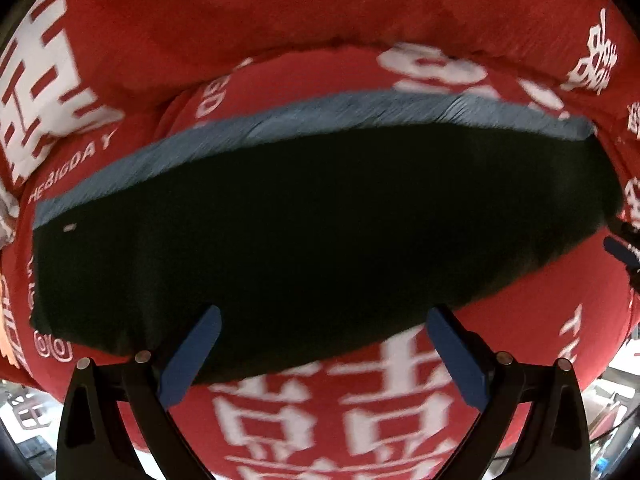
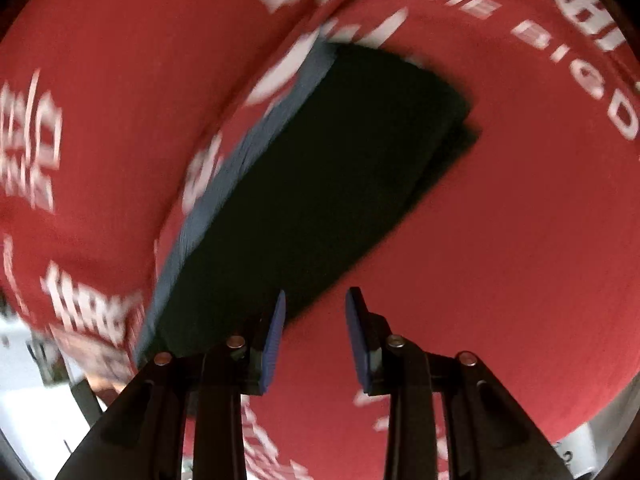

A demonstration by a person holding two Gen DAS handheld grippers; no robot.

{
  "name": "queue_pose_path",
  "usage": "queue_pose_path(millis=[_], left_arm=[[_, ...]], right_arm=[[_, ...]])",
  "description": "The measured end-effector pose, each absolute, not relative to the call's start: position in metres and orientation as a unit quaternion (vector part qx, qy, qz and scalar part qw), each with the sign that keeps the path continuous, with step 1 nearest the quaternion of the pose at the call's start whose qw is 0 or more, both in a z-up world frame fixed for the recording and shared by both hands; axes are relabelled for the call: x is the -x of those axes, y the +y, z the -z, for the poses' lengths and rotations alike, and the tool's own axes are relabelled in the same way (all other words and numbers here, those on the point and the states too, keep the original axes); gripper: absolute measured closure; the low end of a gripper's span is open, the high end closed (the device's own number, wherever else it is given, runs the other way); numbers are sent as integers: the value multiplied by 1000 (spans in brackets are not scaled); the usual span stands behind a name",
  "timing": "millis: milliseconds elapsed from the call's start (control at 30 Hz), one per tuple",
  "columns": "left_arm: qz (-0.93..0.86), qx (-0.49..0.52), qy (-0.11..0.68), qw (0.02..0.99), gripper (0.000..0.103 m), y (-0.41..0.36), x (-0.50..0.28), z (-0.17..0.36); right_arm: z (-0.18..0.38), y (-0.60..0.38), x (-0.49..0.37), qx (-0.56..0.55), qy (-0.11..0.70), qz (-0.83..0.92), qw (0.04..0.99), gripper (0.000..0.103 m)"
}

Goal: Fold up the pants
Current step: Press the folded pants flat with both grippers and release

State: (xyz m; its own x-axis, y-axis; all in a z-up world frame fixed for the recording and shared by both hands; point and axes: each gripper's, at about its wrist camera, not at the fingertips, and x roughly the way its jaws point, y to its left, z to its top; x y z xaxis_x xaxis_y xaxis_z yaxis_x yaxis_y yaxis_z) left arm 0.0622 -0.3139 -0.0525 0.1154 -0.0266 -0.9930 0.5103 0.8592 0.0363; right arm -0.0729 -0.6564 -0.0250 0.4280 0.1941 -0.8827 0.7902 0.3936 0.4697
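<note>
White lettering reading "THE BIG DAY" is showing on the red printed cloth (image 1: 280, 8), among large white characters. One pair of dark pants (image 1: 304, 216) with a grey-blue waistband (image 1: 280, 120) is lying folded on it. The left tool (image 1: 324, 352) is standing wide open, empty; the right tool (image 2: 316, 340) is gaping, empty.

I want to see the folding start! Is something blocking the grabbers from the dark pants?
Nothing visible does. The pants lie flat on the red cloth, right ahead of the open left gripper. The open right gripper sits at their near edge.
</note>
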Motion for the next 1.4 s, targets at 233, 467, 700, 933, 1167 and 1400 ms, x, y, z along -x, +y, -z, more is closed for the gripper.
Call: queue_pose_path(millis=[233,467,700,933,1167,1400], left_arm=[[195,-163,625,738,0,-378,-83,56],[173,-200,643,719,0,-402,-72,112],[177,-192,645,718,0,-400,-73,108],[178,-198,643,718,0,-403,-75,107],[177,-203,640,719,0,-410,-71,104],[173,-203,639,722,0,-412,-67,101]], right_arm=[[27,-695,84,-514,451,282,673,69],[41,-713,101,-525,448,284,666,95],[36,-705,117,-550,459,233,658,91],[55,-692,112,-583,453,183,649,90],[67,-697,127,-616,401,192,650,75],[73,-700,122,-630,373,184,656,75]])
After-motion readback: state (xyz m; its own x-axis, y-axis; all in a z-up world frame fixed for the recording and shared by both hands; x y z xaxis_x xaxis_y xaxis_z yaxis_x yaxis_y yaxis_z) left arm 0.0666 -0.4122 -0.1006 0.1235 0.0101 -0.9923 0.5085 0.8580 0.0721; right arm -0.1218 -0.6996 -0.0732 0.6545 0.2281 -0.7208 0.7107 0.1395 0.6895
